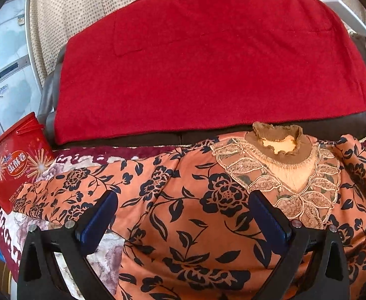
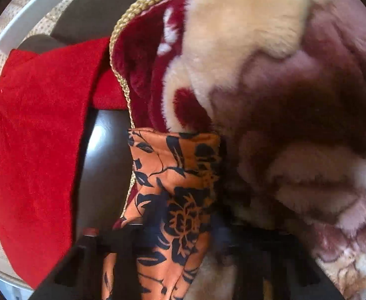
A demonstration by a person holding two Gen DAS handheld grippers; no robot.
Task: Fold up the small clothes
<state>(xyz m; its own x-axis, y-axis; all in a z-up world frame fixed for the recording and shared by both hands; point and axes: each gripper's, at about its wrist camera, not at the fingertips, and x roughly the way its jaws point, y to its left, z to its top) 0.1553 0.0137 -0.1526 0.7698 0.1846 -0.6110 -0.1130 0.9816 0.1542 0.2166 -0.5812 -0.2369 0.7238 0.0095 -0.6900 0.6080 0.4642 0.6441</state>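
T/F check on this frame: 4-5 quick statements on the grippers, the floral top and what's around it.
1. The left gripper is open above the floral top. True.
2. The right gripper is open and empty. False: it is shut on the top's sleeve.
3. A red cloth lies behind the top. True.
4. The top's collar is blue. False: it is brown and ruffled.
5. A red snack bag sits at the left edge. True.

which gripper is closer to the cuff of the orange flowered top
Right. The right gripper is shut on the sleeve cuff; the left gripper hangs open over the top's chest, beside the collar.
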